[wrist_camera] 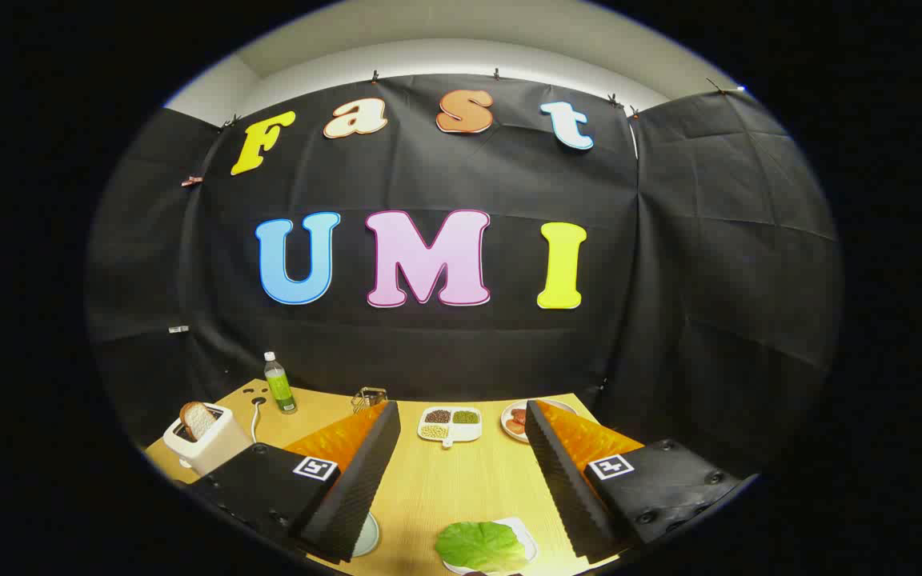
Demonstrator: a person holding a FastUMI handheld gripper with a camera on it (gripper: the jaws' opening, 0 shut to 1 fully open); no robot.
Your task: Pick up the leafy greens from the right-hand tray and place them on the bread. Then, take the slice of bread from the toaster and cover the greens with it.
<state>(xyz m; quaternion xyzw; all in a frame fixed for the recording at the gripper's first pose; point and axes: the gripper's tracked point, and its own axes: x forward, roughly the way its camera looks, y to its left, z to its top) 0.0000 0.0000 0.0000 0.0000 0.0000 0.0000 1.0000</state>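
Now | leafy greens lie on a white tray between the 2 fingers, low at 6 o'clock | gripper spread wide, holding nothing, likely set to straddle the leaf | toaster with 1 bread slice standing up, at 10 o'clock beyond the left finger | divided dish at 12 o'clock, green bottle behind, plate at 1 o'clock on the wooden table.
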